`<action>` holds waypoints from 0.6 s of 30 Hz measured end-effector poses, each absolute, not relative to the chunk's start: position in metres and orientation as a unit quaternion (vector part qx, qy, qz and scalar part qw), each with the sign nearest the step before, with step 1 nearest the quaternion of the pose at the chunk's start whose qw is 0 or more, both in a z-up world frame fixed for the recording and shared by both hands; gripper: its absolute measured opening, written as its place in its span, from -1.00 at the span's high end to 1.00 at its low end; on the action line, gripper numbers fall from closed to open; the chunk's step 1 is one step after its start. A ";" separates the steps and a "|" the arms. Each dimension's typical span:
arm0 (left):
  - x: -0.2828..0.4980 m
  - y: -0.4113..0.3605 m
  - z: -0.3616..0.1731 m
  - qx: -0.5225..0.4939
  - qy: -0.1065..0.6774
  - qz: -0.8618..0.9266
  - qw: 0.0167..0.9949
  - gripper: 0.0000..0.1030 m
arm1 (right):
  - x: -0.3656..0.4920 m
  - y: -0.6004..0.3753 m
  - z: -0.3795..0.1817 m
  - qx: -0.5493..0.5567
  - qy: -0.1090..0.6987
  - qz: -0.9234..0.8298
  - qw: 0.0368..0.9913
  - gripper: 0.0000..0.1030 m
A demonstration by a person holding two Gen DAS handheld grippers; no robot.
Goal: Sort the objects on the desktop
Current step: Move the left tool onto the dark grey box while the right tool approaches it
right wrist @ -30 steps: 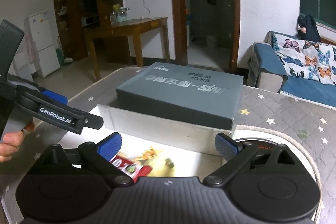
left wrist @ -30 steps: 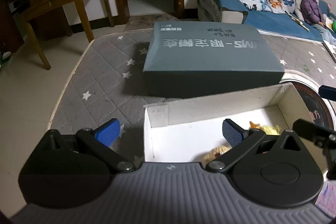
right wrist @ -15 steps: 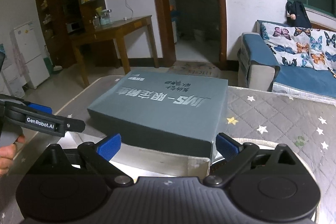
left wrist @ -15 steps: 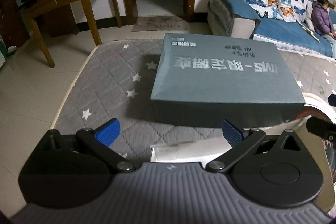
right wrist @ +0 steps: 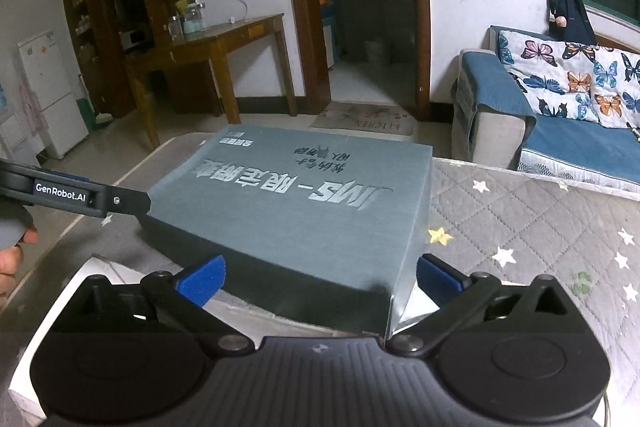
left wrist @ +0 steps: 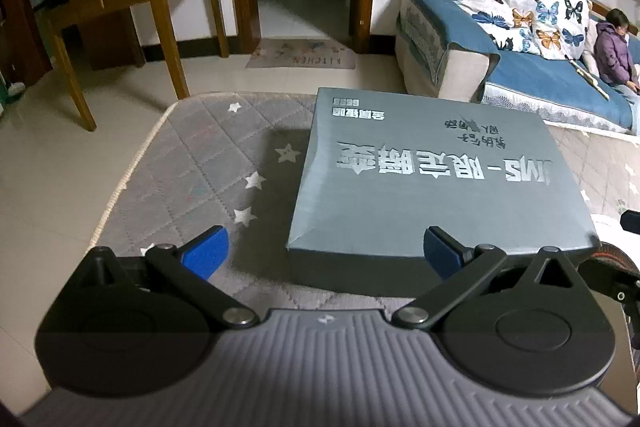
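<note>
Both grippers have advanced from the white box [right wrist: 60,291] toward the grey lid [left wrist: 432,171] lying on the mat [left wrist: 192,163]. Left gripper [left wrist: 324,253] gapes empty; right gripper [right wrist: 320,277] is opening, straddling the lid's near corner, probably to lift it.

A surface covered by a grey quilted mat [left wrist: 208,163] printed with stars was seen ahead of both grippers. A flat grey-blue box lid [right wrist: 304,203] with silver lettering was laid directly on it, just beyond the fingertips. A white open box [right wrist: 72,279] was seen on the mat, below the right gripper and nearer than the lid.
</note>
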State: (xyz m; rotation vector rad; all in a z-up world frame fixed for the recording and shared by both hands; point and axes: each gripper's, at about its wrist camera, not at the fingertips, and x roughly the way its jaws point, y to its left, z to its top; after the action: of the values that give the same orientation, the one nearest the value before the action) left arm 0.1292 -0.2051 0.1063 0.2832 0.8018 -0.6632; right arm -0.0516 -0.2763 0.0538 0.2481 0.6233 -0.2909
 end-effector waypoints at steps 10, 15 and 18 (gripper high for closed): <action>0.149 -0.211 0.092 0.120 0.404 -0.321 0.848 -0.99 | -0.037 -0.292 0.042 0.146 0.316 -0.137 0.927 -1.00; 0.156 -0.216 0.086 0.116 0.414 -0.325 0.842 -1.00 | -0.033 -0.296 0.038 0.153 0.322 -0.136 0.924 -1.00; 0.160 -0.219 0.083 0.118 0.419 -0.326 0.839 -1.00 | -0.031 -0.299 0.036 0.154 0.327 -0.133 0.923 -1.00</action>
State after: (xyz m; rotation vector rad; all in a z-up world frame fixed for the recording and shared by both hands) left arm 0.1595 -0.2187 0.0835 0.2489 0.8860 -0.6885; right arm -0.0311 -0.2986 0.0357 0.3162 0.6711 -0.2728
